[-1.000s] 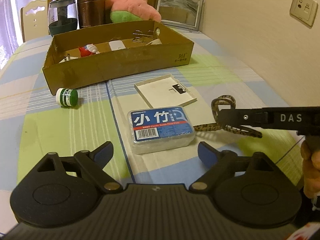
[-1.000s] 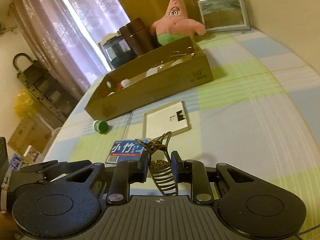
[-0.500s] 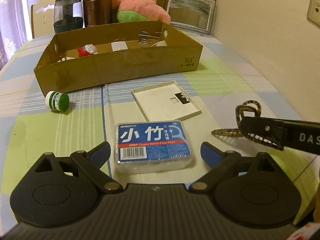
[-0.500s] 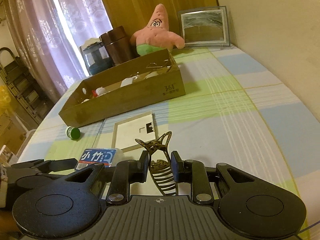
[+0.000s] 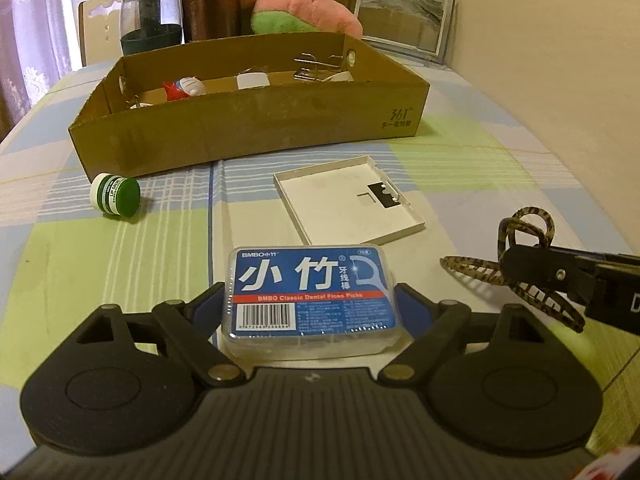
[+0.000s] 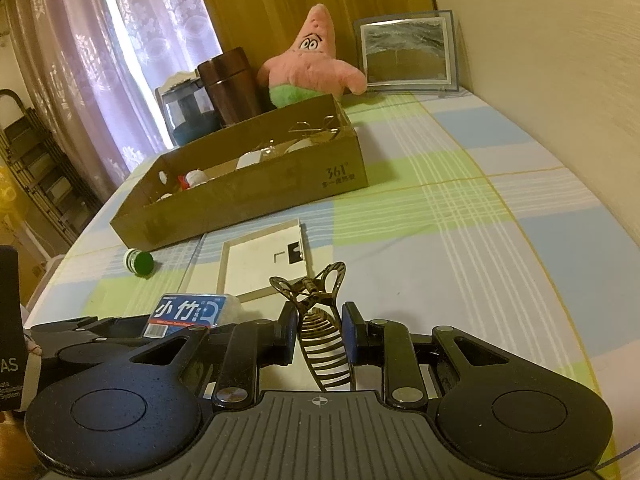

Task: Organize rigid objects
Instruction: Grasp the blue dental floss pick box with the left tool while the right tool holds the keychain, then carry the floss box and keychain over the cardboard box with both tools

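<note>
A blue-labelled clear floss pick box [image 5: 310, 292] [image 6: 188, 312] lies flat on the checked tablecloth. My left gripper [image 5: 310, 300] straddles it, and its jaws are closing, with the blue pads [image 5: 212, 300] meeting the box's two short sides. My right gripper [image 6: 320, 332] is shut on a leopard-pattern hair claw clip [image 6: 322, 344] held just above the cloth. In the left wrist view the clip [image 5: 480, 276] sits to the right of the floss box. The open cardboard box [image 5: 248, 128] [image 6: 240, 200] stands beyond, with small items inside.
A white shallow tray lid [image 5: 344, 200] lies between the floss box and the cardboard box. A small green-capped jar [image 5: 116, 194] lies on its side at the left. Behind stand a pink star plush [image 5: 300, 4], brown canister [image 5: 210, 0], dark jar [image 5: 150, 16] and picture frame [image 5: 400, 20]. A wall runs along the right.
My left gripper came forward and down until the floss pick box lay between its fingers, and the jaws narrowed onto it. The right gripper kept hold of the clip.
</note>
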### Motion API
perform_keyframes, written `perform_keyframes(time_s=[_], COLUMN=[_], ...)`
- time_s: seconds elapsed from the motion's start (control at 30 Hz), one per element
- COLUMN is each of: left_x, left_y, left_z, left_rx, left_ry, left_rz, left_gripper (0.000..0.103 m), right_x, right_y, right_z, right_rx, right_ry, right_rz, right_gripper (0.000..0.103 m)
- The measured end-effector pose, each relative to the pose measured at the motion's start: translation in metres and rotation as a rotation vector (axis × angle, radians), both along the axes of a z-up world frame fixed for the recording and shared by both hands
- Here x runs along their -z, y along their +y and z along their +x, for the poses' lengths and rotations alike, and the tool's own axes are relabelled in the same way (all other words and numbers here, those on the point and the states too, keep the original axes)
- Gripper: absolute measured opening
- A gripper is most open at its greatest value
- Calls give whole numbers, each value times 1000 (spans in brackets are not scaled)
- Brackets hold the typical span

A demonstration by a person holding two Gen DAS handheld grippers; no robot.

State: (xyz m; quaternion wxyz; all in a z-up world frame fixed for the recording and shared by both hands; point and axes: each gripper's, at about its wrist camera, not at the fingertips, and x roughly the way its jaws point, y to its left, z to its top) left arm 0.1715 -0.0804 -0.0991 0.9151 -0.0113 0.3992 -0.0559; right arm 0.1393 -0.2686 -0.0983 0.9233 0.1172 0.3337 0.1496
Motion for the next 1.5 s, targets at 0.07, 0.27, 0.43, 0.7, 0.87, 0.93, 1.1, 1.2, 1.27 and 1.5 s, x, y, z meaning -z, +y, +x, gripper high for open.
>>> perform_keyframes(time_s=[0.07,0.27,0.43,0.7,0.87,0.93,1.1,1.2,1.27,1.5], left_x=[0,-3,-10,-20,-27,-29,-36,-40,-43,-60], left_y=[0,6,13,25,30,32,36,37,37,42], left_z=[-1,-6,-12,-19,-21,-22,-23,-24,-24,-20], left_rx=[3,26,36,29,27,27,25,28,28,26], left_ry=[0,3,-3,-11,-20,-25,-36,-41,-47,-75], left_rz=[-3,-8,-7,-14,-18,-18,-24,-25,-26,-25], left_gripper=[85,85,85,85,85,85,85,85,85,85], right_x=[0,-1,-3,-8,-12,-14,-18,-23,-26,-41], right_y=[0,1,3,5,8,8,9,10,11,16], right_z=[0,0,-2,-6,-8,-9,-10,-10,-11,-9], right_rx=[0,0,0,-5,-11,-12,-11,-13,-15,-18], right_ry=[0,-7,-14,-32,-45,-51,-58,-67,-72,-93], right_rz=[-1,-9,-15,-19,-19,-20,-16,-16,-13,-8], right_gripper=[20,20,20,20,20,20,20,20,20,20])
